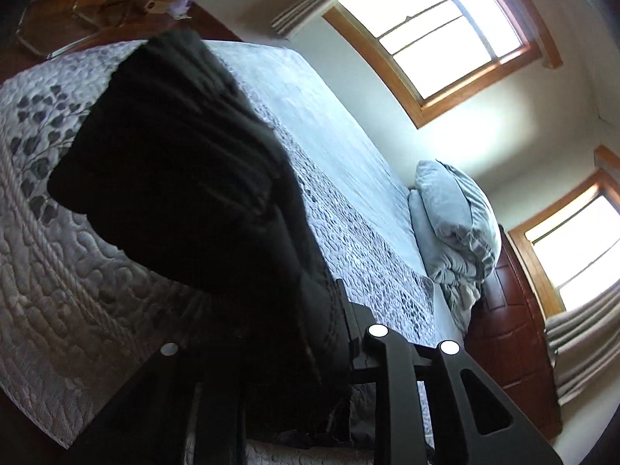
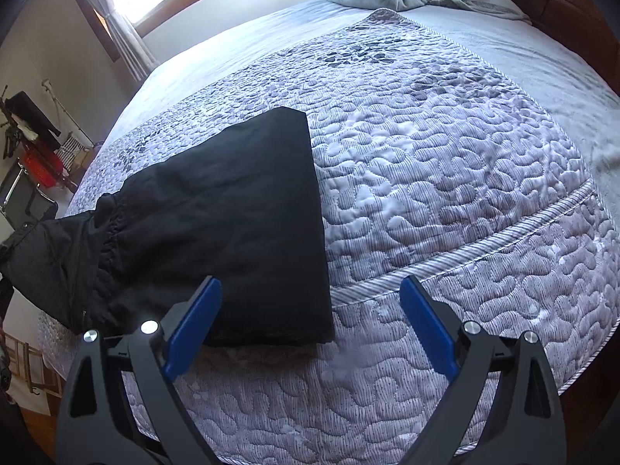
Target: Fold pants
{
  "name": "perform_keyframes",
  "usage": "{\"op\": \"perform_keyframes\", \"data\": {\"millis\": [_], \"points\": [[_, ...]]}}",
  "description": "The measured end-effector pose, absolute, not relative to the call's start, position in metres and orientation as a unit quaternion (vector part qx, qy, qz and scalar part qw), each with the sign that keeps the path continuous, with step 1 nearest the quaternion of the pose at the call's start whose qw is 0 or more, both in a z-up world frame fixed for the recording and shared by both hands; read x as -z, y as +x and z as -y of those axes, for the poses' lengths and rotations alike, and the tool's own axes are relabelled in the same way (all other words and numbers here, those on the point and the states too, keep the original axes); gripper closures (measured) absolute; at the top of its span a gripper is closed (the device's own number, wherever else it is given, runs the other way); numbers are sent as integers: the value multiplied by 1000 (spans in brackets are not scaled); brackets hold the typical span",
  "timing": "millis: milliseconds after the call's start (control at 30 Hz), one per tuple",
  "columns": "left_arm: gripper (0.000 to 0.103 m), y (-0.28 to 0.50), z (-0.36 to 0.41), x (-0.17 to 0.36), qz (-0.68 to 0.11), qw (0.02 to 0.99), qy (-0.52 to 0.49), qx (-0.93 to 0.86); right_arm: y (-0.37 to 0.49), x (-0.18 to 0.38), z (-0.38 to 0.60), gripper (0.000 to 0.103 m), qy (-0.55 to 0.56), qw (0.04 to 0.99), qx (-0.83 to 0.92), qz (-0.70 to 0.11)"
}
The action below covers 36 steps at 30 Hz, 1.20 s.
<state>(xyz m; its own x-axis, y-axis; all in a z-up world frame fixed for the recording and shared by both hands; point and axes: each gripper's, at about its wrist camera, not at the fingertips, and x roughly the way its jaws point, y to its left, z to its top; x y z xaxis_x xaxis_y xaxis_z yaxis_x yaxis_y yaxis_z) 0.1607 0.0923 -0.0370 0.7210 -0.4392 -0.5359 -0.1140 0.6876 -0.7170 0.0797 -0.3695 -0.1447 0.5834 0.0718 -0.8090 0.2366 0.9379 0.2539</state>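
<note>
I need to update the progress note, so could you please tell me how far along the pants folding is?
Done: the black fabric pants are already doubled, one straight folded edge lying flat on the grey quilted bedspread. In hand: the left gripper grips the dark cloth and lifts the gathered waistband end. The blue-padded right gripper hangs open, holding nothing. Left: laying that raised end over the flat part.

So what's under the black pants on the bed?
The black pants lie directly on the quilted bedspread, which shows all around them. Whatever sits beneath the fabric itself is covered; its left end lifts off toward the frame edge.
</note>
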Motion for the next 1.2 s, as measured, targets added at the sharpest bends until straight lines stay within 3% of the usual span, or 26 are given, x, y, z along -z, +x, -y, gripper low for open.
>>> {"op": "perform_keyframes", "data": {"millis": [367,767,1200], "points": [[78,167,15,16,-398,864,-256,172,75,151,380,10,189,872,52,-449],[77,188,102,48,-468,848,-134,207,68,153,392,10,207,870,58,-443],[59,177,181,77,-503,831,-42,232,63,149,398,10,220,872,64,-433]]}}
